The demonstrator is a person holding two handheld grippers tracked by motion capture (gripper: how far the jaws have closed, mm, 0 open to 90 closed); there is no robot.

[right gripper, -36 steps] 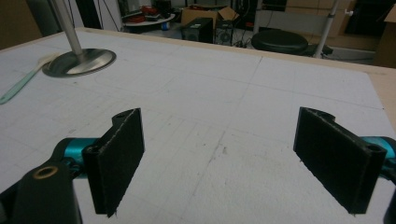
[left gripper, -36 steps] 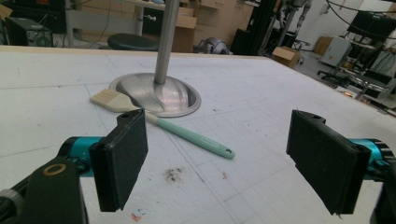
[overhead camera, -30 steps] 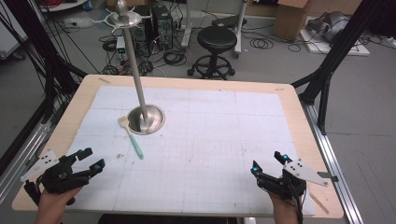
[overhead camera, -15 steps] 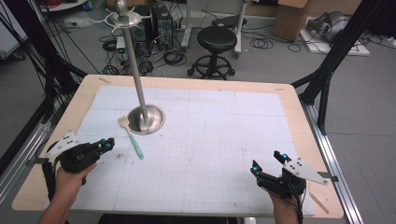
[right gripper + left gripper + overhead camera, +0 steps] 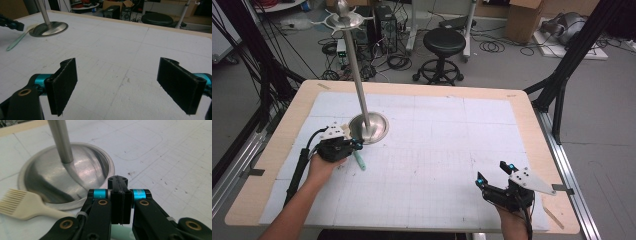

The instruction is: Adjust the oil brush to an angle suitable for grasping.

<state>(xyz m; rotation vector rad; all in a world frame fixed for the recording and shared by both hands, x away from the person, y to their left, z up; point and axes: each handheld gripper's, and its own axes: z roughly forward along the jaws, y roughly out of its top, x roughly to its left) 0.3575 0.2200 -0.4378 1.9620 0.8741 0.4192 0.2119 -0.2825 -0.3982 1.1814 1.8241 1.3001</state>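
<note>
A silicone brush with a cream head (image 5: 17,203) and a mint green handle (image 5: 359,161) lies on the white mat beside the round base (image 5: 369,127) of a tall metal stand. My left gripper (image 5: 346,145) hovers right over the brush, next to the base; its jaws are pressed together (image 5: 117,180) with nothing between them, and the green handle passes underneath. My right gripper (image 5: 495,173) rests near the table's front right edge, jaws wide apart and empty (image 5: 125,85). In the right gripper view the brush (image 5: 17,38) and the base (image 5: 48,28) lie far off.
The stand's pole (image 5: 354,65) rises to a small dish (image 5: 343,19) at the top. The white gridded mat (image 5: 437,150) covers the wooden table. A black stool (image 5: 444,42) and cables sit on the floor behind the table.
My left gripper has moved from the front left corner forward and right to the brush beside the stand base, and its jaws have closed. The right gripper has stayed put.
</note>
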